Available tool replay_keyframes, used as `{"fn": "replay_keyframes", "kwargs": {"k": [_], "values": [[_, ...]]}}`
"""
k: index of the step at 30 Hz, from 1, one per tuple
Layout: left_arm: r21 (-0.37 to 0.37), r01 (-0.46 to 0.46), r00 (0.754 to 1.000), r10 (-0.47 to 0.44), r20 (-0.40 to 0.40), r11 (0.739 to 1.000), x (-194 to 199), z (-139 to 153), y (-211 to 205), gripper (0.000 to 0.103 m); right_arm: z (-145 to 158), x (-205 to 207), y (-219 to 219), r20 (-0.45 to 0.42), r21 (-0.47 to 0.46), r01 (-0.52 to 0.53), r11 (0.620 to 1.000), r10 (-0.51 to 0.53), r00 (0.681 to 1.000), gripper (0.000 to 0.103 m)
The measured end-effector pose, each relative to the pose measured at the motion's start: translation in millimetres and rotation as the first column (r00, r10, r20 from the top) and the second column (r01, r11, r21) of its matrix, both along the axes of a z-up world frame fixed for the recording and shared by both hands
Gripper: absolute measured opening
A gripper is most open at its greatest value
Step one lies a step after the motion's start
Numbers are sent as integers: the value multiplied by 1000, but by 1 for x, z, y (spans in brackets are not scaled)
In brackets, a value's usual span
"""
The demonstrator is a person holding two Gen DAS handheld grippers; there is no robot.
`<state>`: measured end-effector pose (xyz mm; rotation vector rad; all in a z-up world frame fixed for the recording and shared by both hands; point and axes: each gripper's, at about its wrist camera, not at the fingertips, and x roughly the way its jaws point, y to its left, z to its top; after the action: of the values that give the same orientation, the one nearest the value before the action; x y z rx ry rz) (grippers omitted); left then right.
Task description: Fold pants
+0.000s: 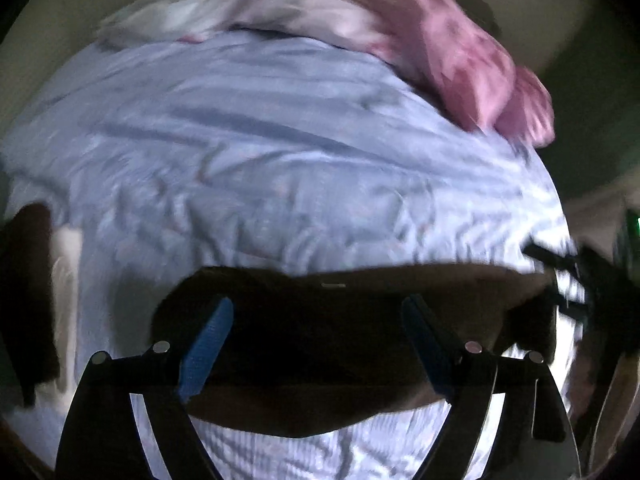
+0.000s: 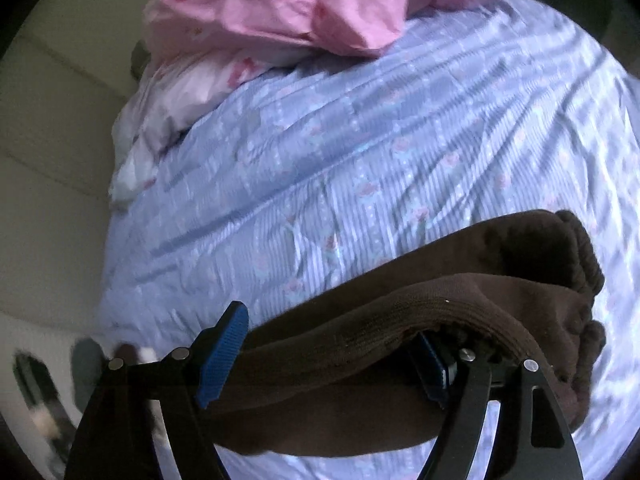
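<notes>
Blue striped quilt [image 2: 360, 152] covers the bed and fills both views, rumpled into long creases. At its far end sits a pink blanket [image 2: 304, 12], bunched up over a pale pillow [image 2: 160, 112]. Down near the cameras, the brown pants [image 2: 400, 360] lie across the quilt, ribbed waistband [image 2: 580, 256] curling up on the right side of the right wrist view. Right gripper [image 2: 332, 356] has its jaws wide, and the pants drape over the right finger, hiding most of its blue pad. Left gripper [image 1: 316, 344] is spread wide too, both blue pads [image 1: 208, 352] showing, dark cloth spanning the gap between them; whether it touches the pads, I cannot tell.
</notes>
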<state>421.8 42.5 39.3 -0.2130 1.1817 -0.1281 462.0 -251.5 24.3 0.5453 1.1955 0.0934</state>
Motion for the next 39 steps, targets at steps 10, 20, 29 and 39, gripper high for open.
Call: {"fn": "replay_keyframes", "kwargs": {"k": [10, 20, 29, 39], "values": [[218, -100, 995, 92, 43, 971, 26, -56, -15, 83, -23, 5, -1, -31, -155, -102, 983, 98, 995, 78], [271, -99, 970, 32, 241, 957, -21, -14, -40, 81, 26, -49, -6, 50, -395, -314, 863, 362, 931, 78], [169, 186, 943, -224, 246, 968, -85, -14, -117, 82, 22, -106, -69, 126, -408, -357, 840, 439, 889, 78], [148, 292, 920, -320, 227, 945, -88, -49, -179, 81, -7, -129, -63, 162, -525, -492, 695, 649, 743, 78]]}}
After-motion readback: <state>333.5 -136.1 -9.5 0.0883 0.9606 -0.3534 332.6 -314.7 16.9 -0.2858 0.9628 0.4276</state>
